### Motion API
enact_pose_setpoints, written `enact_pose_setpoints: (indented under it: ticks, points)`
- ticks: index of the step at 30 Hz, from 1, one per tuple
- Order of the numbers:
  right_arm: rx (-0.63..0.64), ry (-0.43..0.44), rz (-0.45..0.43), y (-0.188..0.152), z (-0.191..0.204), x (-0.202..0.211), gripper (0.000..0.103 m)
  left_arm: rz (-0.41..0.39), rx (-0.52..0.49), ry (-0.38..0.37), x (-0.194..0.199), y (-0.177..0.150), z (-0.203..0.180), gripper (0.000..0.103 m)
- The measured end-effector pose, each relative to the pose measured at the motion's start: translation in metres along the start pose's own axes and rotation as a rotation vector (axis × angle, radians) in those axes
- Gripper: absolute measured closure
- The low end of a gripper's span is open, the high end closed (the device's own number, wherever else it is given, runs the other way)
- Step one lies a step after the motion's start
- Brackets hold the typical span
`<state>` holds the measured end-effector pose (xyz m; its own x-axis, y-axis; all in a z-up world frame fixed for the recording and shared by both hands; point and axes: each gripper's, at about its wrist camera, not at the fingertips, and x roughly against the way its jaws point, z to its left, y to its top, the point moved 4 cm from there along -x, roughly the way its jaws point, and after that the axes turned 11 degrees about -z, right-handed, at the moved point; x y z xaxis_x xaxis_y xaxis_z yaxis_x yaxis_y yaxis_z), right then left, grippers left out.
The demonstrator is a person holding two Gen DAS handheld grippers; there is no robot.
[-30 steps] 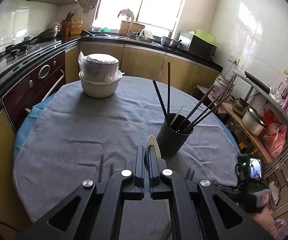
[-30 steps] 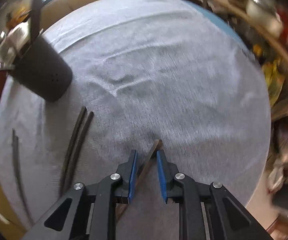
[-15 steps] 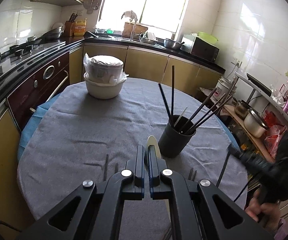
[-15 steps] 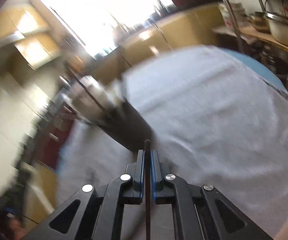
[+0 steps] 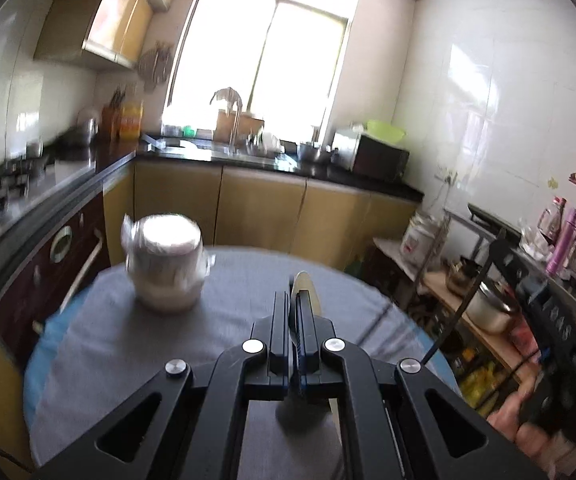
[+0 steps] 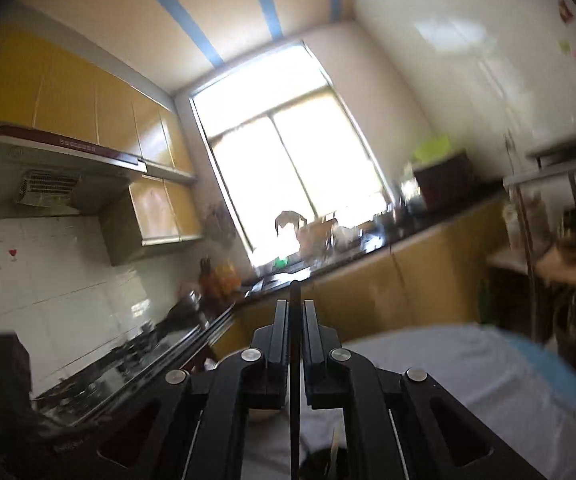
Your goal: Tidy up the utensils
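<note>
My left gripper (image 5: 292, 300) is shut on a cream spoon (image 5: 303, 285) whose tip sticks out past the fingers, held above the round grey-clothed table (image 5: 240, 312). My right gripper (image 6: 295, 308) is shut on a dark chopstick (image 6: 295, 344) that runs down between its fingers, raised high and tilted toward the window. That chopstick also shows at the right of the left wrist view (image 5: 463, 304), held by the right gripper (image 5: 559, 396). The dark utensil cup's rim (image 6: 319, 458) shows just below the right gripper.
A wrapped white pot (image 5: 166, 268) stands at the far left of the table. Kitchen counters (image 5: 272, 164) and a stove (image 5: 16, 184) ring the back and left. A cluttered rack with pots (image 5: 491, 308) stands to the right.
The right gripper closed on a chopstick from the cloth and lifted it high, swinging upward. The left gripper with the spoon rose and tilted up; the cup dropped out of its view.
</note>
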<state>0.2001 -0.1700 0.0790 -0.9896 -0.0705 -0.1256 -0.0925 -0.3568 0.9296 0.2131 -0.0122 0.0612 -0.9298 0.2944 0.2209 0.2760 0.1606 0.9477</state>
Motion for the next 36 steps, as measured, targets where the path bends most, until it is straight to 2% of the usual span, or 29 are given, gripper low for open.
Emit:
enact_pose_setpoints:
  ticks: [5,10,17,24,28,29,30,31,32,33,34,35,36]
  points:
    - [0.067,-0.033,-0.062,-0.002,0.007,-0.029,0.097,-0.058,-0.075,0.090,-0.043,0.008,-0.024,0.100]
    - [0.148,-0.065,-0.053,-0.032,0.005,-0.052,0.097,-0.002,-0.100,0.192,-0.092,-0.022,-0.033,0.099]
    - [0.123,-0.097,0.011,-0.078,-0.034,-0.053,0.097,0.094,-0.113,0.285,-0.122,-0.062,-0.020,0.099]
    - [0.042,-0.055,0.095,-0.091,-0.049,-0.042,0.096,0.216,-0.116,0.269,-0.132,-0.090,-0.018,0.099]
    - [-0.017,-0.025,0.173,-0.097,-0.056,-0.034,0.095,0.239,-0.100,0.224,-0.118,-0.089,-0.017,0.099]
    - [-0.031,-0.023,0.180,-0.097,-0.058,-0.030,0.091,0.235,-0.101,0.216,-0.111,-0.086,-0.018,0.098]
    - [-0.050,-0.022,0.187,-0.095,-0.061,-0.025,0.085,0.228,-0.101,0.207,-0.101,-0.082,-0.018,0.096]
    - [-0.065,-0.019,0.190,-0.092,-0.064,-0.019,0.082,0.212,-0.097,0.194,-0.089,-0.077,-0.018,0.088]
    - [-0.073,-0.017,0.189,-0.087,-0.065,-0.013,0.075,0.193,-0.096,0.187,-0.079,-0.072,-0.018,0.076]
    - [-0.081,-0.015,0.185,-0.082,-0.066,-0.006,0.070,0.161,-0.100,0.187,-0.063,-0.065,-0.018,0.068]
    - [-0.088,-0.015,0.179,-0.078,-0.068,0.005,0.068,0.136,-0.107,0.190,-0.051,-0.060,-0.017,0.052]
    - [-0.091,-0.016,0.177,-0.072,-0.069,0.012,0.065,0.099,-0.126,0.197,-0.032,-0.055,-0.016,0.042]
    - [-0.095,-0.016,0.177,-0.068,-0.070,0.020,0.061,0.076,-0.141,0.202,-0.020,-0.052,-0.016,0.041]
